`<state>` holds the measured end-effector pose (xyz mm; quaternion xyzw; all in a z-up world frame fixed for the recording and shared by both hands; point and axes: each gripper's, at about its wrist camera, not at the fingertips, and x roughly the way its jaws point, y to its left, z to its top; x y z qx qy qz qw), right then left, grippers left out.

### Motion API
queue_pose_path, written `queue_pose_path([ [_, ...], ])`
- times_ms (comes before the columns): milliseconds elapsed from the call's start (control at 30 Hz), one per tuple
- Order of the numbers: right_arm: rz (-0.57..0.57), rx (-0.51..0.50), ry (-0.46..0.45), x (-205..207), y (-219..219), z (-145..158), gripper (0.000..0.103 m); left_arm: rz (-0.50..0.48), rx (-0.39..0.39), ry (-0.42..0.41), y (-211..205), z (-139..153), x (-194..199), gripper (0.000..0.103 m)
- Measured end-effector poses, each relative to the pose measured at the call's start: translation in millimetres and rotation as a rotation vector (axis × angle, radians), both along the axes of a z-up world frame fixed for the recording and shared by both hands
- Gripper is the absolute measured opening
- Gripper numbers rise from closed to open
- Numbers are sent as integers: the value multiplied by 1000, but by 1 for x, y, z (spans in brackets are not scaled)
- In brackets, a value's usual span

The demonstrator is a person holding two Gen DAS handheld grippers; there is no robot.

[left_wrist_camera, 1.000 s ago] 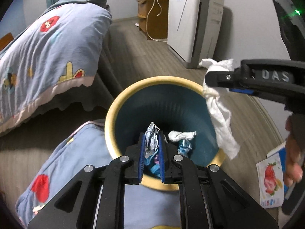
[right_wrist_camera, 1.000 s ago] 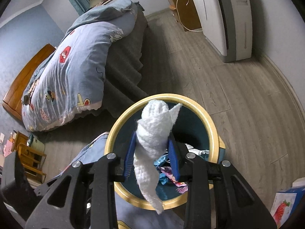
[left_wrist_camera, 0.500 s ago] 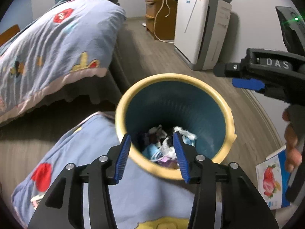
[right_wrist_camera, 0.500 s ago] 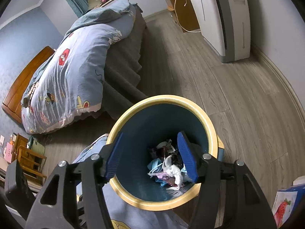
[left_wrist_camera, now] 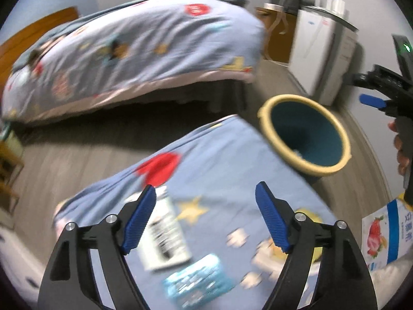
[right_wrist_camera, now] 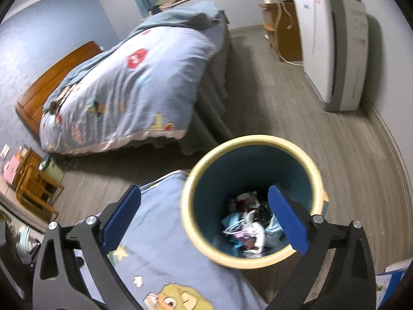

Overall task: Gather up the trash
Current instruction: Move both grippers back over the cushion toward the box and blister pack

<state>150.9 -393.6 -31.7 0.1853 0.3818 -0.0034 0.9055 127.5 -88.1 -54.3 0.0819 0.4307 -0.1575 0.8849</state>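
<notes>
Trash bin [right_wrist_camera: 251, 199] now holds both dropped pieces; left claw [left_wrist_camera: 205, 219] and right claw [right_wrist_camera: 204, 218] spread, empty. Left swung over blanket's near edge: white wrapper [left_wrist_camera: 165, 235], blue packet [left_wrist_camera: 198, 281] next.

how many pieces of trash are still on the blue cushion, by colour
white wrapper with black print: 1
light blue wrapper: 1
total: 2, both between the open left gripper fingers; the view is blurred
</notes>
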Motion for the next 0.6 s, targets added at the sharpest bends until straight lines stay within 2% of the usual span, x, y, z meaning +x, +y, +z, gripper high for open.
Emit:
queue_pose_path([
  [67,25,-13,7,-2,17,3,97,41,-4,0,29,5,-10,87],
  [133,50,-18,30,-6,38,3,97,66,-3,-16,51,10,-21,89],
  [367,110,-53,99,-28,107,-9,97,134,-17,-32,97,17,-50,89],
  [600,170,-112,195,-61,177,-50,97,170,-44,-43,123,20,-62,90],
])
